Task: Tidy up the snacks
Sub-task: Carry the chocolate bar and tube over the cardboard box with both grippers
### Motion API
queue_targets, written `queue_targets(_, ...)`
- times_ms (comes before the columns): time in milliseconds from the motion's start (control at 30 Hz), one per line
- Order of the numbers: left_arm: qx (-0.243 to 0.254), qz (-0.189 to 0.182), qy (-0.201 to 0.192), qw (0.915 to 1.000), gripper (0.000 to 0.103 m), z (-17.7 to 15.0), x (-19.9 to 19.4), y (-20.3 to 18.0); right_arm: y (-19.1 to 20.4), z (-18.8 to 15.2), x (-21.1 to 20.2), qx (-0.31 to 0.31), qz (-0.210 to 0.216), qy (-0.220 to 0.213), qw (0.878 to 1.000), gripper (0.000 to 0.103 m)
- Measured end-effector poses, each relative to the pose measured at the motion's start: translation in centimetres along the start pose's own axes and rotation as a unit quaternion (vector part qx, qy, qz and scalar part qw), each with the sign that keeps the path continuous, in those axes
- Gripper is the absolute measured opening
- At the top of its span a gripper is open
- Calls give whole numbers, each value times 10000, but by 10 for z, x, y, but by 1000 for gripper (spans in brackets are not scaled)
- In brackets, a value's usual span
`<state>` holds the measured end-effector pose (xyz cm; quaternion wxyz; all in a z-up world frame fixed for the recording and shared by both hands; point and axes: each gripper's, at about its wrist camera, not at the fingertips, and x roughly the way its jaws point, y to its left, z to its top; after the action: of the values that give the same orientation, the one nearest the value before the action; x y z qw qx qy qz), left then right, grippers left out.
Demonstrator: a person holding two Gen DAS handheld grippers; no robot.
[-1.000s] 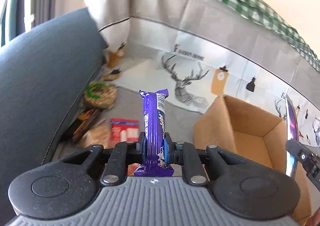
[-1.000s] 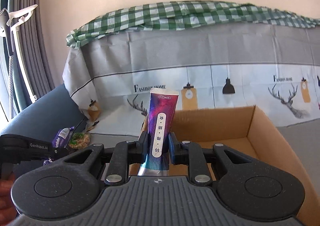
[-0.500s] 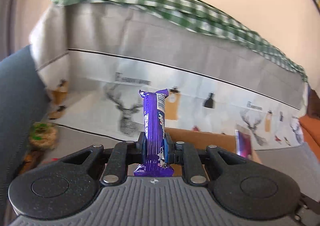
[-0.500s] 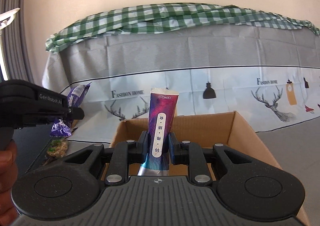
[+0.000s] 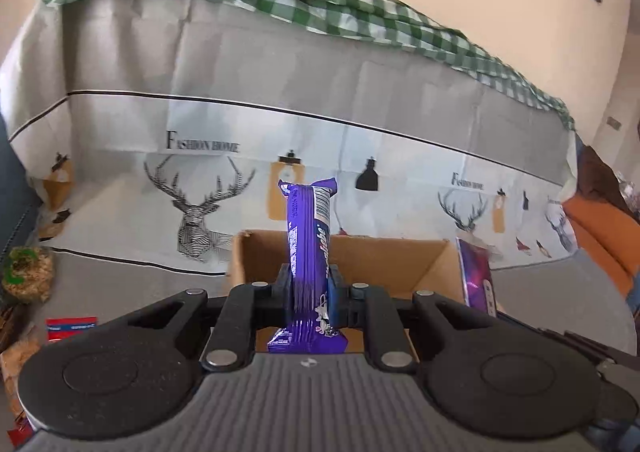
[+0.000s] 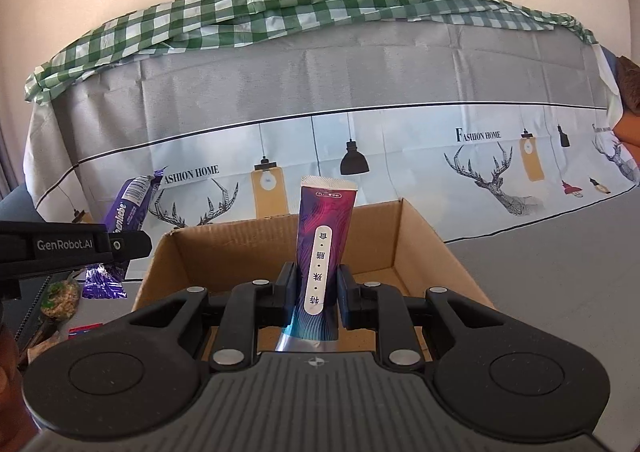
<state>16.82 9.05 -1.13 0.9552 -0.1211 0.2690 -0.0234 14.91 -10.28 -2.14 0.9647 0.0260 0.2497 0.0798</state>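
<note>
Left gripper (image 5: 310,288): I clamp the purple chocolate bar (image 5: 310,248) upright; it has swung away from the snack pile at the sofa's left edge and now faces the cardboard box (image 5: 400,256).
Right gripper (image 6: 316,288): I clamp the magenta snack pouch (image 6: 322,252), which has drifted closer over the box's near edge.
Change: both snacks now hang at the box's open top.
Meaning: I judge release is next.
Remaining: a granola round (image 5: 26,272) and red packet (image 5: 72,326) still lie by the sofa's left edge.
</note>
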Motion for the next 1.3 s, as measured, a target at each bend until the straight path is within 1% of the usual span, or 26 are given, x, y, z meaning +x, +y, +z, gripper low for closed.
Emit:
queue_targets(133, 69, -114, 105, 9999, 17, -3, 2, -3, -2, -1, 2, 55, -82, 47, 9999, 22)
queue_targets(267, 127, -168, 134, 9997, 17, -5, 2, -4, 2, 0, 2, 36, -78, 43, 10000, 22)
queue_targets(867, 148, -160, 239, 9995, 18, -5, 2, -2, 4, -1, 2, -34, -54, 61, 10000, 22)
queue_targets(1300, 143, -191, 216, 9995, 18, -4, 1, -2, 3, -2, 2, -43, -69, 38, 10000, 22)
